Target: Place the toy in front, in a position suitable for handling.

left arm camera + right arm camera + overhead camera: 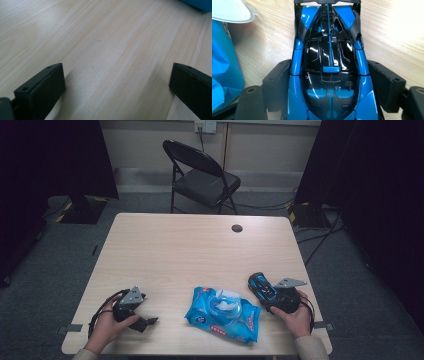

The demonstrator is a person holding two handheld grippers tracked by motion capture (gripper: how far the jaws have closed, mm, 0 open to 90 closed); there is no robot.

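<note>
A blue and black toy race car [258,282] sits between the jaws of my right gripper [266,292] at the table's front right. In the right gripper view both black jaws press the flanks of the toy car [329,50], so the right gripper [329,77] is shut on it. Whether the car touches the tabletop is unclear. A blue pack of wet wipes [222,312] lies just left of it, its lid open on a white wipe. My left gripper [145,312] rests at the front left, jaws wide open over bare wood [117,80].
The light wooden table [200,250] has a dark cable hole [237,228] near its far edge. A black folding chair [202,177] stands behind the table. The wipes pack [222,75] lies close to the right gripper's left jaw.
</note>
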